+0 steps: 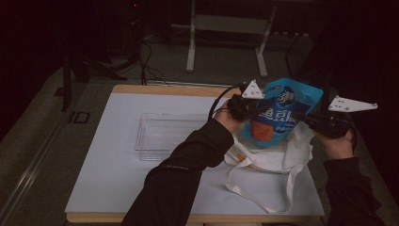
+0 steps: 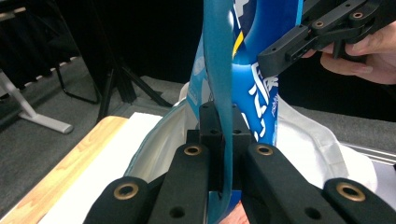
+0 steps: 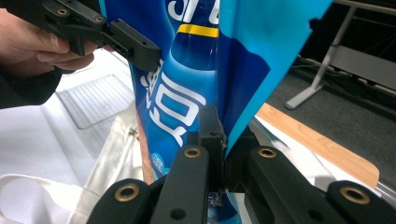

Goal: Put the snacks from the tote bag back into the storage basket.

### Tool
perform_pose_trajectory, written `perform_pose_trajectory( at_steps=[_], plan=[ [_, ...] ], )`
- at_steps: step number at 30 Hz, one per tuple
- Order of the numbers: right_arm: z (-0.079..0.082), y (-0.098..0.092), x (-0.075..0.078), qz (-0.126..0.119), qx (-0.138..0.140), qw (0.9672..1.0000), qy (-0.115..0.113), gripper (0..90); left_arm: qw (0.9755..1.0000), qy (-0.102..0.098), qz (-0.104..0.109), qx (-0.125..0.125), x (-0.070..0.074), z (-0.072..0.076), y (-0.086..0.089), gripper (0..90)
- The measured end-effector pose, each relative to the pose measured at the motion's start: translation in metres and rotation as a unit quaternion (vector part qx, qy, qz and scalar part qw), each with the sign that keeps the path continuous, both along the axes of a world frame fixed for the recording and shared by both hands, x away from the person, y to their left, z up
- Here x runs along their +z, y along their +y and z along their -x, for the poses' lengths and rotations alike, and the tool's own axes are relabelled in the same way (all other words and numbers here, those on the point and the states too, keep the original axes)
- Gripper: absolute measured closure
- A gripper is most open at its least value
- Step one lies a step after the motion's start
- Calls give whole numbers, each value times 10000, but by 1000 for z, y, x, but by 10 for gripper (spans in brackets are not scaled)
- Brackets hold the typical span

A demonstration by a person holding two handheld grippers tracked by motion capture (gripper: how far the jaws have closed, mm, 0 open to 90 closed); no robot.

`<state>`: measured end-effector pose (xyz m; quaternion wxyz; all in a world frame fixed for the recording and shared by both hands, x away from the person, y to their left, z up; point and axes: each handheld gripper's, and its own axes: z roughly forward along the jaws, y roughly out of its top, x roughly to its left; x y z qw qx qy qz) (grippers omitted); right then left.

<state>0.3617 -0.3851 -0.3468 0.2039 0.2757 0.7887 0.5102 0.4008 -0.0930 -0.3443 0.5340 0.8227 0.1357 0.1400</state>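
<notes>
Nearest the person, at the front edge of the bench (image 1: 117, 188), two dark sleeves come in from below, and a loose strap of a white cloth bag (image 1: 273, 157) loops over the white bench top towards that edge. Just beyond, the cloth bag lies slumped on the right half of the bench, its mouth turned upward. Above that mouth hangs a blue snack packet (image 1: 281, 113), clear of the bench and held up between both hands, its lower end just over the cloth. At the packet's left edge, the left gripper (image 1: 244, 107) has its jaws closed tight on the blue film; in the left gripper view the film (image 2: 219, 70) runs edge-on straight up from between the pressed jaws, with the cloth bag (image 2: 308, 144) behind it. At the packet's right edge, the right gripper (image 1: 308, 118) is likewise clamped down on the film, and the right gripper view shows a fold of the packet (image 3: 261, 60) pinched between its closed jaws, with the other gripper biting the far edge. Further left on the bench, well apart from the cloth bag, sits a clear plastic tray (image 1: 164, 134). Past the bench's far edge stands a pale metal stand (image 1: 226, 37) on a dim floor.
</notes>
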Motion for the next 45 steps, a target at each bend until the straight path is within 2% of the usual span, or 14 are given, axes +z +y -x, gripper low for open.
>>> perform_pose_trajectory(
  at_steps=[3,8,13,18,30,41,42,45],
  plan=[
    [1,4,6,1,70,10000,-37,890,10000,43,53,-31,7,2,7,900],
    [3,13,16,9,207,9998,-77,890,10000,-11,61,-33,16,8,19,900],
    [3,27,25,-1,329,9993,-148,889,9999,-30,146,6,24,12,36,900],
    [0,46,34,40,514,9985,-172,890,9999,-64,133,77,30,17,53,900],
    [-4,81,43,45,816,9964,-223,890,9996,-134,80,227,41,28,95,900],
    [-7,123,50,88,1158,9928,-283,891,9991,-178,97,367,46,38,139,900],
    [-8,131,51,77,1226,9920,-289,890,9987,-226,112,432,47,39,147,900],
    [-9,139,52,77,1287,9912,-310,890,9984,-278,108,470,47,41,155,900]
  ],
)
